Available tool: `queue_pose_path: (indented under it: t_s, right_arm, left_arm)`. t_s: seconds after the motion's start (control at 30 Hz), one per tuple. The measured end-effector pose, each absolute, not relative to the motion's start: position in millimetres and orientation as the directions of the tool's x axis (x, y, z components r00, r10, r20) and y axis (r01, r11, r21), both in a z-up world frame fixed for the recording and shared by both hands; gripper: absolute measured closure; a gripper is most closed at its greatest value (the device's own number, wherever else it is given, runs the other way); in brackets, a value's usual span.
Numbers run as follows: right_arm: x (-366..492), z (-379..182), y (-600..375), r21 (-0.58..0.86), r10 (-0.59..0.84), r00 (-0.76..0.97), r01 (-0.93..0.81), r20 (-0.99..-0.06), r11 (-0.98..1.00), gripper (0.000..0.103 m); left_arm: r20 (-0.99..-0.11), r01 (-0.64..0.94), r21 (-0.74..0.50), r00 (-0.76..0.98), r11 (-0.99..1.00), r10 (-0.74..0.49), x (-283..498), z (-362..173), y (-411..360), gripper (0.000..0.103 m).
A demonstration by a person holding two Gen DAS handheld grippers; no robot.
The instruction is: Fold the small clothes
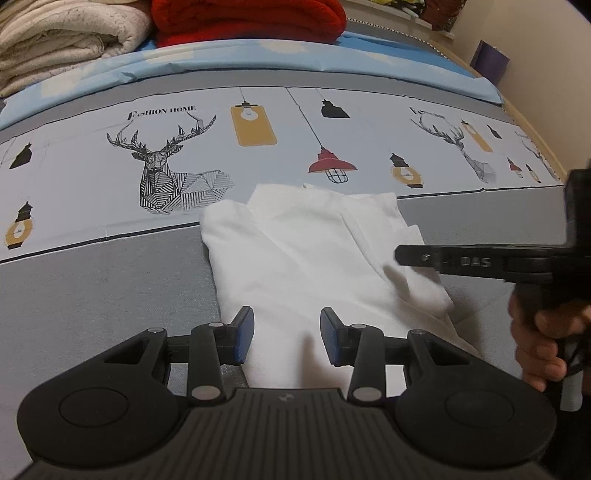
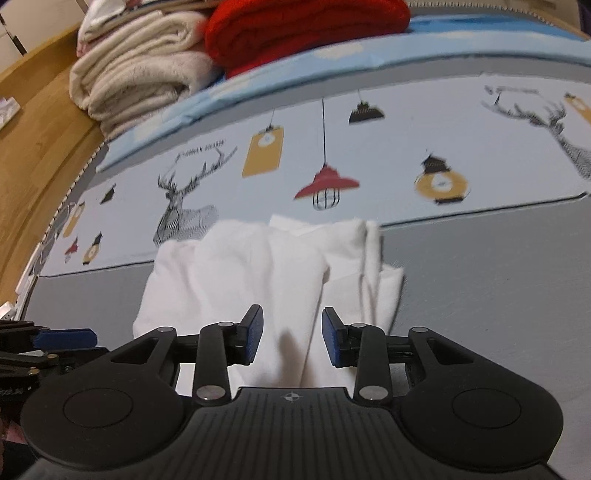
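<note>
Left wrist view shows a white cloth [image 1: 306, 251] lying on the bed [image 1: 92, 288], partly on the grey strip and partly on the band with the deer [image 1: 166, 173] and lamp pictures. It is already folded in at the sides, so it looks long and narrow.

The left gripper [image 1: 287, 338] hangs over the near end of the cloth. Its jaws are spread, with nothing pinched between them; only cloth lies below. The right gripper [image 1: 406, 254] comes in from the right side, held by a hand [image 1: 543, 343], and its tip is over the right edge of the cloth. From this side I cannot tell its gap.

Right wrist view makes it clear: the right gripper [image 2: 291, 338] has its jaws spread too, and they hold nothing. The cloth [image 2: 258, 277] lies under them. This picture is a bit blurry.

I think the cloth is light, thin and floppy. It will sag and slip out of shape if lifted by one spot. The best places to hold look like the two near corners, one for each gripper, pinching all the layers together. Then the near end could be carried over to the far end.

A red blanket [image 1: 247, 18] and a cream blanket [image 1: 66, 40] sit stacked at the far side, well apart from the cloth.
</note>
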State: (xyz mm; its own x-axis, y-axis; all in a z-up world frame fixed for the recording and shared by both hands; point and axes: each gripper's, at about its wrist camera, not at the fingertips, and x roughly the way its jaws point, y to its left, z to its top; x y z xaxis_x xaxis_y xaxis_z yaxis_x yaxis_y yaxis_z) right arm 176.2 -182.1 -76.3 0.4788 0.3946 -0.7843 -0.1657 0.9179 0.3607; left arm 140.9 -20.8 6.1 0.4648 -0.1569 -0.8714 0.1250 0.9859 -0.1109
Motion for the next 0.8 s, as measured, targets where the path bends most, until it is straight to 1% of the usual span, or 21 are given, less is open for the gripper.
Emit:
queue_pose_path:
  t_s: [0.2,0.3,0.33,0.37,0.4,0.5,0.6,0.63,0.7,0.8]
  right_arm:
    - [190,-96,-169,0.342,0.372,0.423,-0.148,-0.826,0.928,0.067]
    - [195,-102,-165,0.335,0.364,0.422,-0.145,-0.83,0.931,0.067]
    - [197,-103,-165,0.332,0.36,0.422,-0.142,-0.832,0.933,0.073]
    - [198,-104,-165,0.333,0.36,0.425,-0.139,-0.83,0.933,0.094]
    - [198,-105,-165,0.342,0.369,0.424,-0.141,-0.827,0.929,0.099]
    - [194,-90,-172,0.381,0.405,0.481,-0.153,-0.778,0.912,0.1]
    - [184,-62,-201,0.486,0.458,0.578,-0.118,-0.676,0.866,0.1]
    - [181,-56,-209,0.495,0.455,0.596,-0.109,-0.661,0.862,0.1]
    - [179,-55,-221,0.445,0.394,0.606,-0.073,-0.691,0.893,0.1]
    - [187,-72,-233,0.399,0.331,0.543,0.009,-0.772,0.917,0.1]
  left_arm:
    - [-0.872,0.097,-0.111,0.468,0.989,-0.144,142,6,-10,0.059]
    - [-0.872,0.086,-0.108,0.469,0.99,-0.136,142,6,-5,0.059]
    - [-0.874,0.083,-0.108,0.467,0.991,-0.134,142,5,-4,0.059]
    - [-0.875,0.083,-0.106,0.465,0.991,-0.133,142,4,-4,0.059]
    - [-0.876,0.085,-0.106,0.464,0.991,-0.133,141,4,-4,0.059]
    - [-0.877,0.093,-0.124,0.455,0.988,-0.153,142,2,-6,0.059]
    - [-0.881,0.119,-0.156,0.433,0.981,-0.193,142,-2,-11,0.059]
    - [-0.883,0.129,-0.165,0.422,0.978,-0.205,142,-4,-14,0.059]
    - [-0.89,0.154,-0.18,0.395,0.972,-0.227,143,-11,-21,0.059]
    - [-0.914,0.192,-0.155,0.344,0.969,-0.214,142,-26,-34,0.059]
